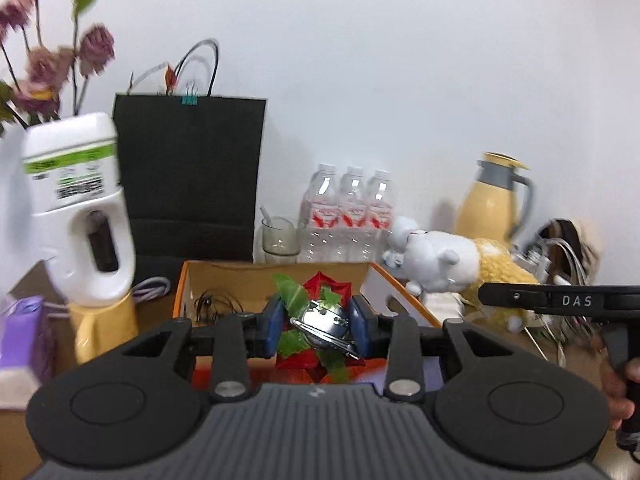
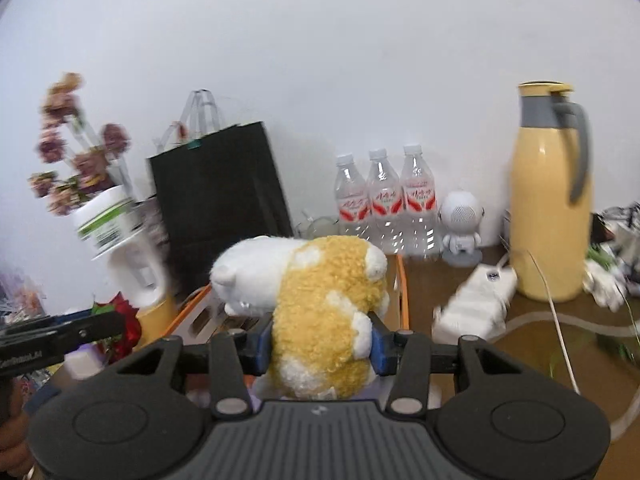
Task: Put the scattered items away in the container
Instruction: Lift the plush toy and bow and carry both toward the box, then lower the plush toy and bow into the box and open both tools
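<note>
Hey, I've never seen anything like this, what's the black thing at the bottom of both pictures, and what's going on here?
That is a hand-held gripper, one in each of a person's hands, with a camera looking along its jaws. In the left gripper's view the jaws hold a shiny metal ornament with red and green trim above an orange-edged box. In the right gripper's view they squeeze a yellow and white plush toy. Behind stand water bottles, a black paper bag and a yellow jug.

Box point(image 1: 182, 286) open above; white bottle point(image 1: 80, 208) crowds left (black bag point(image 1: 188, 176) behind).
</note>
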